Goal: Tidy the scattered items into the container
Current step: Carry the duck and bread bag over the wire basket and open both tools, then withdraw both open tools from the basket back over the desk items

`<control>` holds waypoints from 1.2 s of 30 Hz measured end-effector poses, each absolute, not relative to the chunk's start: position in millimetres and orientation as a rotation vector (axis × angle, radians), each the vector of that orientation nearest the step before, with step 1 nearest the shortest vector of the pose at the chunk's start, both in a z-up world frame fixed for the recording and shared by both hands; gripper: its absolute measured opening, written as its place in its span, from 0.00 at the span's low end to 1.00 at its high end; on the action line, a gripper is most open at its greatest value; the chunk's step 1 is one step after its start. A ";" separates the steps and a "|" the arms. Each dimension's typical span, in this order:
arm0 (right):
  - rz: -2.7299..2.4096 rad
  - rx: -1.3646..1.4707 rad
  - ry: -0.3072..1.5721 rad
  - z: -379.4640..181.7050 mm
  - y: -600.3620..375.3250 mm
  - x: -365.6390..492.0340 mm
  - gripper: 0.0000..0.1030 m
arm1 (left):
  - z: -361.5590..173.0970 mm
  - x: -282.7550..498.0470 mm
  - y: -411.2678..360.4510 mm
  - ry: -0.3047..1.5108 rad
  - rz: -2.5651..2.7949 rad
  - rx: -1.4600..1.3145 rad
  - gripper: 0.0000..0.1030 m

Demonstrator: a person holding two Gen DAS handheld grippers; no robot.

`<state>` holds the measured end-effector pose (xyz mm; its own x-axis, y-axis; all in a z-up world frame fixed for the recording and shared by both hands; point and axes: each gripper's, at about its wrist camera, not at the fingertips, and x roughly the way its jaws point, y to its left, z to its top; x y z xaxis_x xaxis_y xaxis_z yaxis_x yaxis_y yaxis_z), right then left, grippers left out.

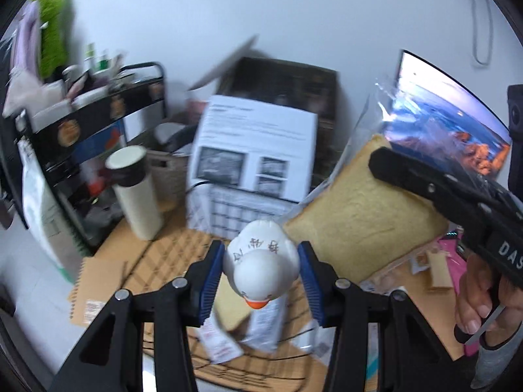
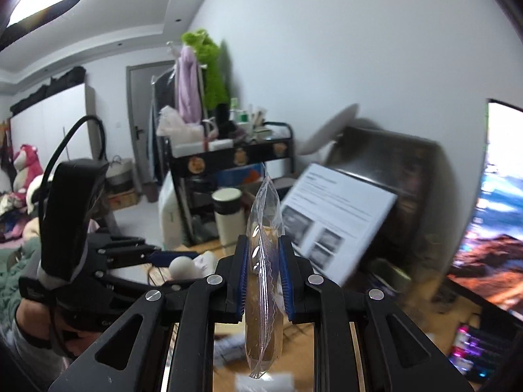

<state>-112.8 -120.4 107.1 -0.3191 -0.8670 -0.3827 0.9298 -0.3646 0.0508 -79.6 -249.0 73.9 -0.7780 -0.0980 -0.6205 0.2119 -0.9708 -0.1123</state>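
My left gripper (image 1: 261,248) is shut on a white toy duck (image 1: 261,271) with an orange beak, its blue pads pressing both flanks. The duck hangs above a tan woven mat or tray (image 1: 157,261) where several sachets (image 1: 264,323) lie. To the right, my right gripper (image 1: 382,163) holds a bread slice in a clear bag (image 1: 359,219) up in the air. In the right wrist view that gripper (image 2: 264,241) is shut on the bagged bread (image 2: 263,294), seen edge-on. The left gripper (image 2: 189,269) with the duck (image 2: 181,266) is at lower left, a hand on its grip.
A cream flask (image 1: 134,192) stands at the left by a woven basket (image 1: 170,176) and a black cart (image 1: 98,124). A printed sheet (image 1: 255,150) leans against a dark box behind. A lit monitor (image 1: 451,111) is at the right, with small packets (image 1: 438,271) on the desk below.
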 end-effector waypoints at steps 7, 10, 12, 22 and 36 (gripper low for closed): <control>-1.876 0.414 0.260 82.1 -178.4 -100.5 0.23 | 62.8 -70.7 -275.6 0.223 -2.750 0.913 0.64; -1.925 0.368 0.280 82.0 -181.4 -92.4 0.50 | 66.9 -62.5 -278.3 0.200 -2.755 0.848 0.73; -1.933 0.386 0.265 82.2 -179.5 -93.3 0.52 | 69.1 -60.9 -281.4 0.235 -2.769 0.839 0.73; -1.968 0.397 0.229 93.2 -160.3 -94.3 0.52 | 79.9 -60.0 -267.7 0.220 -2.788 0.828 0.73; -2.141 0.354 0.168 121.4 -52.1 -76.1 0.52 | 100.8 -54.8 -191.9 0.084 -2.853 0.750 0.77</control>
